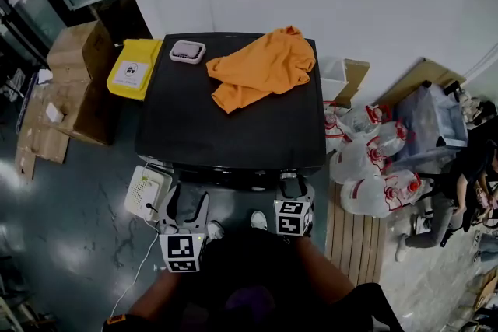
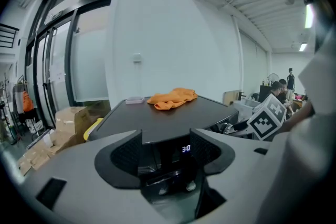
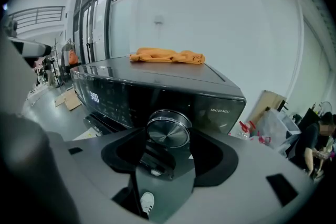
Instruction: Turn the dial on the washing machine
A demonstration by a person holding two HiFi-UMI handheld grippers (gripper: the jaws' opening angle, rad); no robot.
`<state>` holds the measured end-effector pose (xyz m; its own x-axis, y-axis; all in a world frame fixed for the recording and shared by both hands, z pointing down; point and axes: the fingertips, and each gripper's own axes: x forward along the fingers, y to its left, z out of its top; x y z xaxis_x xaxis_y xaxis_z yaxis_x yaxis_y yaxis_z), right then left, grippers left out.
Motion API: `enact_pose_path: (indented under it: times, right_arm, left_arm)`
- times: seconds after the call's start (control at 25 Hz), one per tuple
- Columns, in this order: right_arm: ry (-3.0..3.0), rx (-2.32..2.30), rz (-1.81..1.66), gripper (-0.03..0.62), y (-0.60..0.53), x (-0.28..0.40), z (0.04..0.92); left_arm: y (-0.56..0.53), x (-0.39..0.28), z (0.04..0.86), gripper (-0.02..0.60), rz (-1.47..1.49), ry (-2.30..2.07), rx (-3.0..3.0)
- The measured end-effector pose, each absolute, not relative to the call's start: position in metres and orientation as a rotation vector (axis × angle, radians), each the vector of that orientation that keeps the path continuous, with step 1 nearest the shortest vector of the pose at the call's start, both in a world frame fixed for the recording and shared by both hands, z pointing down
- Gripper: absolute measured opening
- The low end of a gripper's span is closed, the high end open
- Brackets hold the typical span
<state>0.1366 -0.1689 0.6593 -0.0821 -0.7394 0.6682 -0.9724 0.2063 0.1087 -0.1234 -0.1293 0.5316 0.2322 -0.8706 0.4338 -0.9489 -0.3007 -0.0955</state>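
Note:
The black washing machine (image 1: 233, 128) stands in front of me, with an orange cloth (image 1: 261, 66) lying on its lid. Its round metal dial (image 3: 168, 128) sits on the dark front panel, right of the lit display (image 3: 94, 96). My right gripper (image 3: 167, 140) is at the dial with its jaws wide apart. The dial lies between the tips, and I see no firm press on it. In the head view this gripper (image 1: 293, 184) is tucked under the machine's front edge. My left gripper (image 2: 166, 147) is open and empty, and it faces the display (image 2: 186, 149) from a little way off.
A small pale box (image 1: 187, 51) rests on the lid's far left. Cardboard boxes (image 1: 78, 82) and a yellow bag (image 1: 134, 68) stand left of the machine. Plastic bags (image 1: 366, 159) are piled at the right, where a person (image 1: 459, 190) sits. A white device (image 1: 146, 193) lies on the floor.

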Motion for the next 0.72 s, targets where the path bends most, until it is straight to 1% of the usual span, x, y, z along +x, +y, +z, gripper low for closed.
enact_pose_path:
  times: [0.2, 0.52, 0.64, 0.72]
  right_arm:
    - [-1.925, 1.629, 0.673, 0.275, -0.1683, 0.1392, 0.6641]
    - [-2.093, 1.674, 1.214, 0.281, -0.1708, 0.1436, 0.6675]
    - [-2.105, 1.681, 1.276, 0.282, -0.1718, 0.1451, 0.6681]
    - [-2.097, 1.681, 1.235, 0.284, -0.1717, 0.1445, 0.6673]
  left_arm:
    - [-0.1310, -0.1260, 0.5321, 0.270, 0.599, -1.726, 2.306]
    - [-0.1357, -0.1294, 0.5359, 0.270, 0.578, -1.693, 2.292]
    - [-0.1377, -0.1290, 0.5389, 0.270, 0.572, -1.680, 2.291]
    - [-0.1386, -0.1288, 0.5412, 0.270, 0.569, -1.673, 2.287]
